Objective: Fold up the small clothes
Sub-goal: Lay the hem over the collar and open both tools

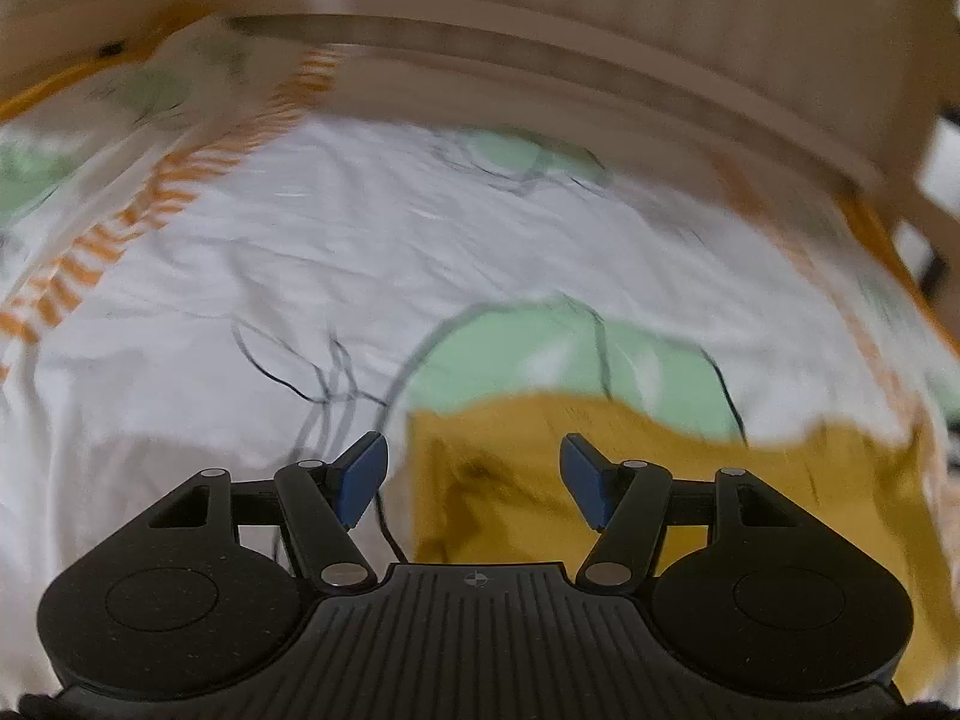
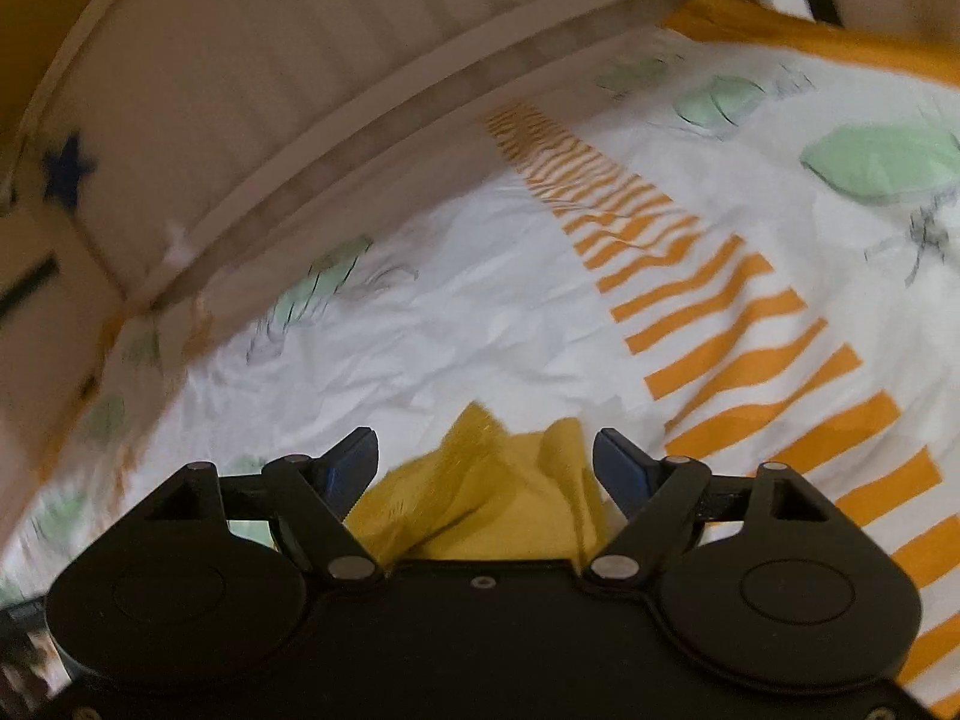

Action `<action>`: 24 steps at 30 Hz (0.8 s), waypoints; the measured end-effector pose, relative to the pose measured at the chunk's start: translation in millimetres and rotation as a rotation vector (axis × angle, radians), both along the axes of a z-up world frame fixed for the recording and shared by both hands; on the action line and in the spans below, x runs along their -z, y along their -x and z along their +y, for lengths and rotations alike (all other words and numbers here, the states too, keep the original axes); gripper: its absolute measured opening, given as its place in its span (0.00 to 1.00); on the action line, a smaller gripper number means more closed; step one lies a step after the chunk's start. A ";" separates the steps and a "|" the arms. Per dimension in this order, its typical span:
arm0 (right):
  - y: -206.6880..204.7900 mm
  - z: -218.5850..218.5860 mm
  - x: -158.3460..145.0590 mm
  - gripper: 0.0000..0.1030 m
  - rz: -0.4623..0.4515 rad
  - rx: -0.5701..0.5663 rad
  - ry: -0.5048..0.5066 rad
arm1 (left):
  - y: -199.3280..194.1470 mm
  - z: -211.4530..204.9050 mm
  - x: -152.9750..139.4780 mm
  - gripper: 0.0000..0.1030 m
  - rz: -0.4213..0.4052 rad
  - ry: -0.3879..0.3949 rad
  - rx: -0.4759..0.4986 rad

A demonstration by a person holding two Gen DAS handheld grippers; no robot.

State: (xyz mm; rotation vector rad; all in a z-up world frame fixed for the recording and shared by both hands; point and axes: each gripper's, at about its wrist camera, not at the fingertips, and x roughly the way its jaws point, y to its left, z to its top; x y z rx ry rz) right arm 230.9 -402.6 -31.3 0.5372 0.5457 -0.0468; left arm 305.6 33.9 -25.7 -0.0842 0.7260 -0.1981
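Observation:
A small mustard-yellow garment [image 1: 690, 492] lies on a white bed sheet [image 1: 300, 252] printed with green leaves and orange stripes. In the left wrist view my left gripper [image 1: 474, 480] is open, its blue pads apart above the garment's left edge. In the right wrist view my right gripper [image 2: 486, 471] is open, with a bunched-up part of the yellow garment [image 2: 498, 498] lying between and below its fingers, not pinched.
A beige padded headboard or bed frame [image 1: 570, 30] runs along the far edge of the sheet; it also shows in the right wrist view [image 2: 252, 96]. An orange striped band [image 2: 720, 324] crosses the sheet to the right.

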 end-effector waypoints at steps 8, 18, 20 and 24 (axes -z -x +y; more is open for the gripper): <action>6.5 65.9 5.2 0.79 0.086 -0.223 0.315 | 14.5 -30.5 29.3 0.60 0.039 -0.161 0.113; -35.6 99.5 32.6 0.87 0.178 -0.312 0.455 | -34.2 -34.3 48.0 0.61 0.095 -0.182 0.044; -44.0 98.5 33.7 0.89 0.180 -0.301 0.454 | -42.9 -34.9 48.3 0.63 0.100 -0.172 0.030; -63.5 90.2 34.2 0.89 0.192 -0.262 0.421 | -61.0 -31.3 49.8 0.68 0.115 -0.142 0.003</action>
